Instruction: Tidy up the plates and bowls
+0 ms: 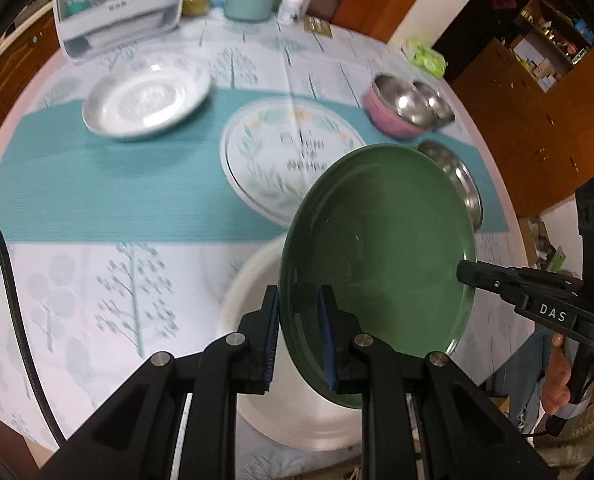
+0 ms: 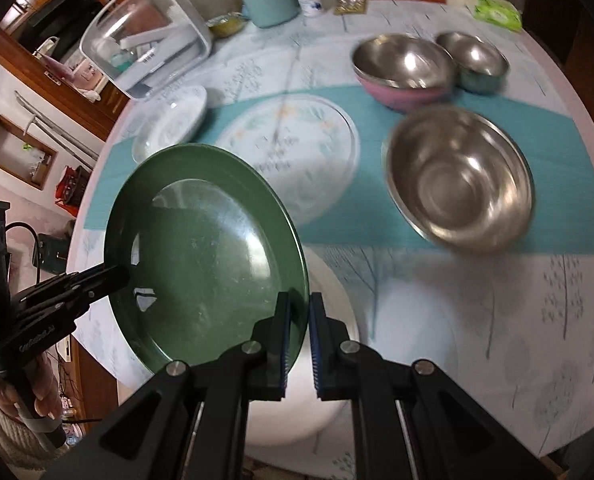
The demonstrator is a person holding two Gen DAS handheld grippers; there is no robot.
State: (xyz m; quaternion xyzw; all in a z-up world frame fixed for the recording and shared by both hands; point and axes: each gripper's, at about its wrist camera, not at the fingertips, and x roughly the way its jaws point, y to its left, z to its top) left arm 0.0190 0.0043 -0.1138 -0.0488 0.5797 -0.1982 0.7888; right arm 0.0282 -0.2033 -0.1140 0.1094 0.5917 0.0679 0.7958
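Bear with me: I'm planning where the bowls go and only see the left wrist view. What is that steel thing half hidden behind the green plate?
Observer: A large steel bowl, empty, standing on the teal mat.
Operator: Any bowl I'm missing?
Observer: A small steel bowl sits right beside the pink bowl.
Operator: Do the right tongs really grip the green plate?
Observer: Yes, its rim is pinched between their pads.

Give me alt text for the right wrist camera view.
The right gripper and the left gripper clamp opposite edges of a green plate, held tilted above a white plate on a round table. Beyond lie a floral plate, a steel bowl and a pink bowl.
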